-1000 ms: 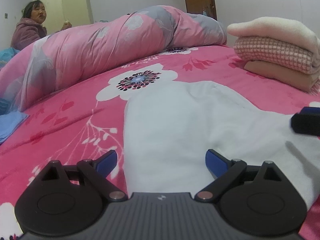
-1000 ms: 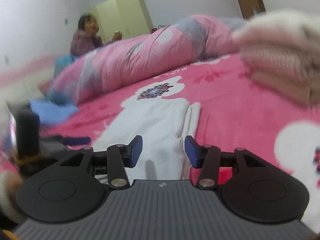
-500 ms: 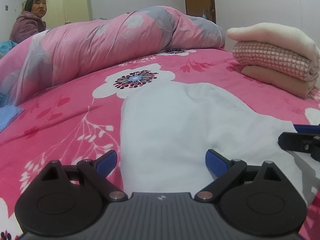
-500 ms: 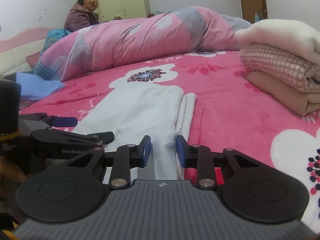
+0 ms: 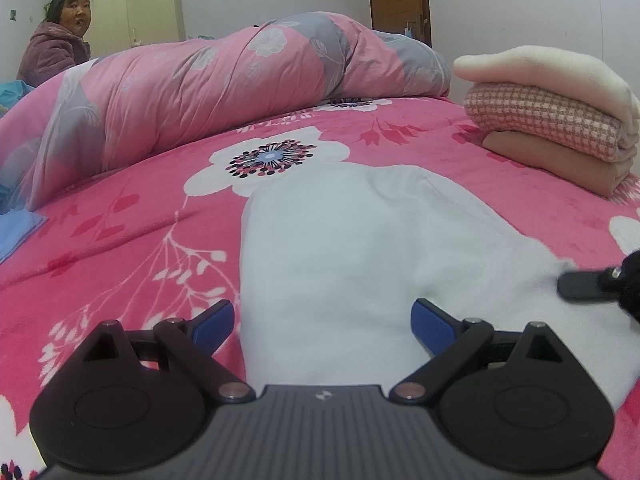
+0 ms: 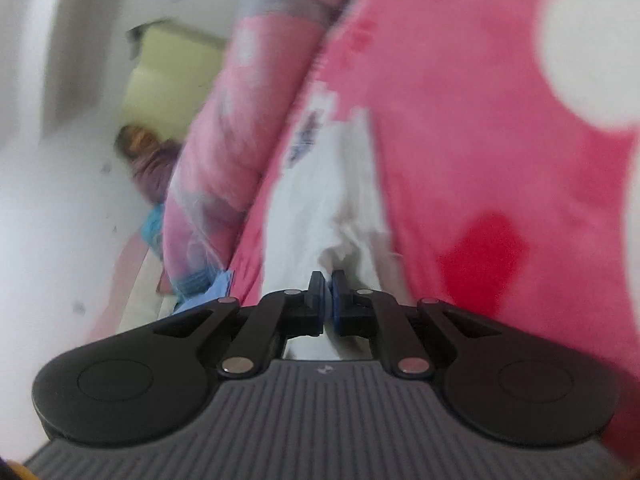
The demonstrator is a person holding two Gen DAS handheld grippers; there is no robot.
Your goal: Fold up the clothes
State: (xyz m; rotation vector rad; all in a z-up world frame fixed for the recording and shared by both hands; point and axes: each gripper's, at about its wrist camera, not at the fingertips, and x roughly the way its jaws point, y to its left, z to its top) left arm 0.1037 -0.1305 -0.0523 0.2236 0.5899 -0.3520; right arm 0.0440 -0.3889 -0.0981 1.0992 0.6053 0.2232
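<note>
A white garment (image 5: 340,240) lies flat and lengthwise on the pink flowered bedspread (image 5: 120,236). My left gripper (image 5: 320,316) hovers open over the garment's near end, one blue pad on each side of the cloth and neither touching it. At the right edge of that view one black finger (image 5: 580,285) of the right gripper reaches onto the garment's right side. The right wrist view is blurred and tilted. In it my right gripper (image 6: 327,280) is closing to almost no gap, and a pucker of the white garment (image 6: 316,200) is pinched between its pads.
Three folded items are stacked (image 5: 552,120) at the back right of the bed. A rolled pink and grey quilt (image 5: 240,88) runs along the far side. A person (image 5: 60,52) sits beyond it at the left. A blue cloth (image 5: 16,232) lies at the left edge.
The right gripper's jaws went from partly open to nearly together on the white cloth, and its view rolled sharply and blurred. The left gripper stayed open and still.
</note>
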